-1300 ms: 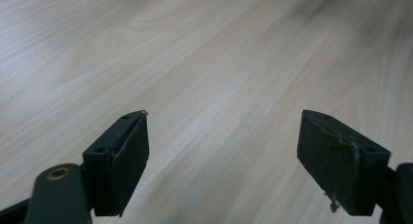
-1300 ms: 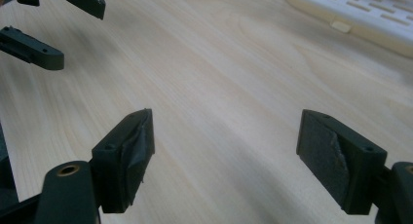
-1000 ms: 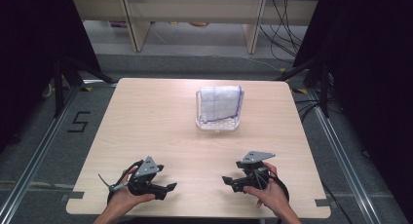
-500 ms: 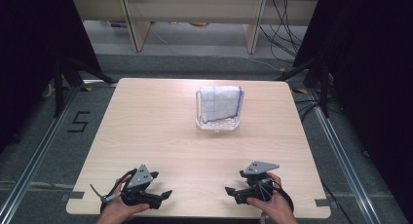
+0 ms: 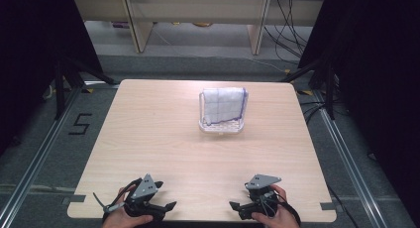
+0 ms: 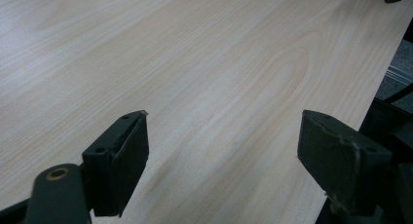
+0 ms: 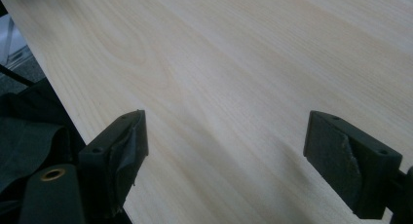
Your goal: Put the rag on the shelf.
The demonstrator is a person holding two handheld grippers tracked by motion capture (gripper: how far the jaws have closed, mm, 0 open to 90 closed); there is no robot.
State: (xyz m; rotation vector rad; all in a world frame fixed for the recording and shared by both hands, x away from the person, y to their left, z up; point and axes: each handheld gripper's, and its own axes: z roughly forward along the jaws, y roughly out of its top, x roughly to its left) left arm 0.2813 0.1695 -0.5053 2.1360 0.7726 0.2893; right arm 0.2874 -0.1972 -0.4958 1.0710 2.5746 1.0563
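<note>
A white wire basket (image 5: 221, 124) stands past the middle of the wooden table (image 5: 163, 139), with a white cloth with a blue grid (image 5: 223, 104) folded over it. Both hands hold grippers at the table's near edge. My left gripper (image 5: 168, 207) is at the near left, jaws pointing right. My right gripper (image 5: 234, 206) is at the near right, jaws pointing left. In the left gripper view the left gripper (image 6: 221, 136) stands open over bare wood. In the right gripper view the right gripper (image 7: 226, 136) is also open, nothing between its fingers.
The table has notches at its near corners (image 5: 77, 199). A "5" is marked on the grey floor (image 5: 81, 124) to the left. Metal rails (image 5: 346, 153) run along both sides. Shelving legs and cables (image 5: 292, 20) lie beyond the far edge.
Both hands have pulled the grippers back toward the near edge of the table, with the jaws open throughout. The basket and cloth have not moved.
</note>
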